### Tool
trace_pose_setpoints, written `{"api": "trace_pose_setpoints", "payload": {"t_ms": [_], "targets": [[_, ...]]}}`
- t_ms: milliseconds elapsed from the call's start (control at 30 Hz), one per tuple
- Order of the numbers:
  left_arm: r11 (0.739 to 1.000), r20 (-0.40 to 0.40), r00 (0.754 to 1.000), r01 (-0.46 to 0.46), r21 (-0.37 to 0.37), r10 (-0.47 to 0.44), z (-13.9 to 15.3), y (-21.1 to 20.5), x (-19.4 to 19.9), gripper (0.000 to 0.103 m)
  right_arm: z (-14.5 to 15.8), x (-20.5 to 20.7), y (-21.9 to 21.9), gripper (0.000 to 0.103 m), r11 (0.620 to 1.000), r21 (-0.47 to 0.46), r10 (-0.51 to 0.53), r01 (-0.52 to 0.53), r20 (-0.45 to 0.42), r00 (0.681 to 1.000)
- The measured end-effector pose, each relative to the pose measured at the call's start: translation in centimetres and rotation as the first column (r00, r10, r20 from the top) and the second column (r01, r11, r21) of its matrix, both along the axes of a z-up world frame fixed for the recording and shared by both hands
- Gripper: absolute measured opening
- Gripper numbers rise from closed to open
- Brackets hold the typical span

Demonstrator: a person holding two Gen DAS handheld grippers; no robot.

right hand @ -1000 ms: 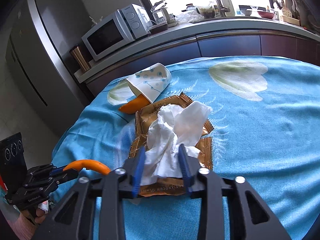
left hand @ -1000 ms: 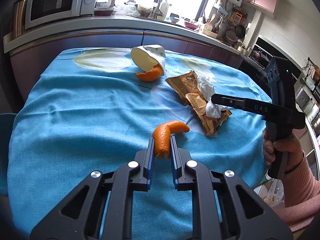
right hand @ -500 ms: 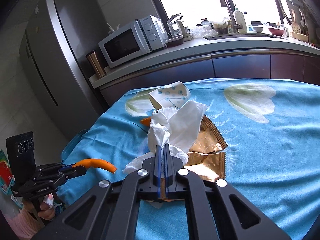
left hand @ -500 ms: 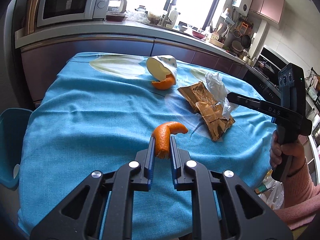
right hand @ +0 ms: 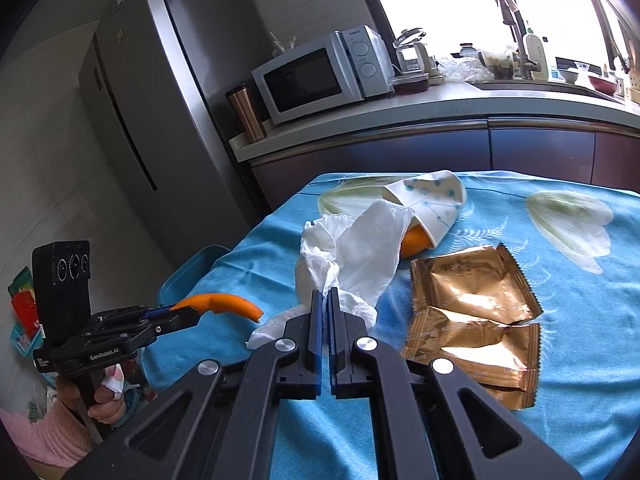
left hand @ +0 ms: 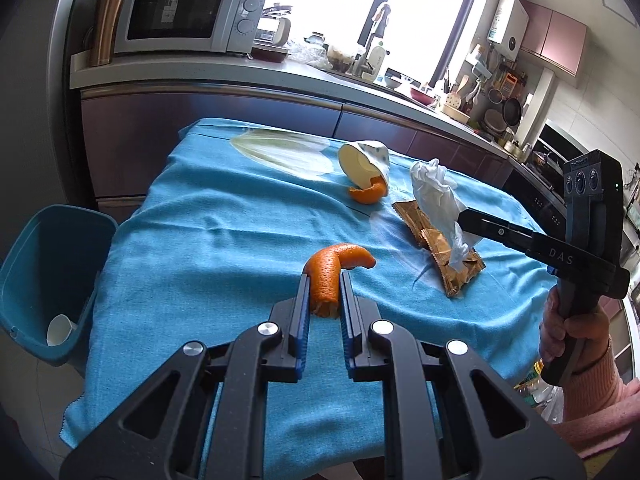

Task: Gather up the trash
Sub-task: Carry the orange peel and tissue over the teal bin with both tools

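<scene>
Trash hangs off the tablecloth (left hand: 200, 248) in both tools: the left gripper (left hand: 324, 292), angled downward, clamps an orange peel (left hand: 332, 268), and the right gripper (right hand: 323, 304), held by a hand (left hand: 568, 328) in a pink sleeve, pinches a tissue (right hand: 360, 248) above the gold wrapper (right hand: 472, 304).

The near half of the table (left hand: 192, 248) and its left edge toward the bin (left hand: 48, 264) are free for passing, while the far right part is blocked by a tipped cup (left hand: 366, 160), a peel (left hand: 366, 194) at its mouth and a gold wrapper (right hand: 472, 304).
</scene>
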State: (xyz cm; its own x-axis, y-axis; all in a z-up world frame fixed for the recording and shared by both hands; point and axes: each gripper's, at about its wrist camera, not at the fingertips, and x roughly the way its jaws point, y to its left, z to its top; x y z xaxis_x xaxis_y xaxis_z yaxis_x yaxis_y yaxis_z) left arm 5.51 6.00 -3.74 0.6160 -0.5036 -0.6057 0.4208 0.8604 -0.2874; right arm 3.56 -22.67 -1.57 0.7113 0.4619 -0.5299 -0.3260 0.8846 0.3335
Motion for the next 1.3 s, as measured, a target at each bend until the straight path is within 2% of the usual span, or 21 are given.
{"api": "trace_pose_setpoints", "payload": {"t_ms": [300, 633, 1067, 1300], "targets": [[0.997, 0.008, 0.997, -0.082, -0.011, 0.082, 0.4, 3.7, -0.1, 0.014, 0.3, 1.0, 4.1, 0.002, 0.994, -0.015, 0.107, -0.107, 0.004, 0.994], [0.98, 0.027, 0.98, -0.197, -0.016, 0.198, 1.1, 8.6, -0.4, 0.014, 0.9, 2.6, 9.3, 0.002, 0.97, -0.035, 0.241, -0.24, 0.016, 0.97], [0.941, 0.044, 0.94, -0.339, -0.01, 0.339, 1.6, 14.6, -0.9, 0.014, 1.4, 4.5, 15.8, 0.002, 0.919, -0.06, 0.391, -0.39, 0.012, 0.92], [0.913, 0.046, 0.912, -0.408, 0.017, 0.407, 1.2, 17.1, -0.1, 0.014, 1.3, 5.9, 19.1, 0.002, 0.891, -0.076, 0.448, -0.447, -0.003, 0.894]]}}
